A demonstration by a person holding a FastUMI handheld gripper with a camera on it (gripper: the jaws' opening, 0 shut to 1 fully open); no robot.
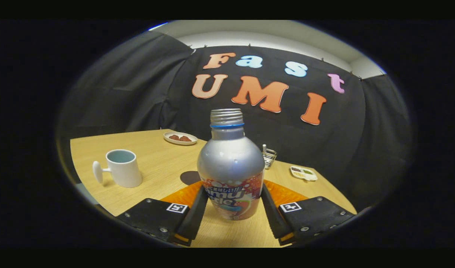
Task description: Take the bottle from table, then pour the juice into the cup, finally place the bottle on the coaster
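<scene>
- Gripper (231,203) is right up close, its two fingers pressed on either side of the bottle (230,167), clamped around the lower label part.
- Bottle is upright, cap off, base looks slightly above the table (156,160), though that's hard to call.
- Orange coaster (283,193) sits just behind the bottle, mostly hidden by it.
- White cup (122,168) stands off to the left, well apart, bare wood between.
- Small plate (180,138), a wire rack (269,155) and a little tray (303,173) sit by the far table edges.
</scene>
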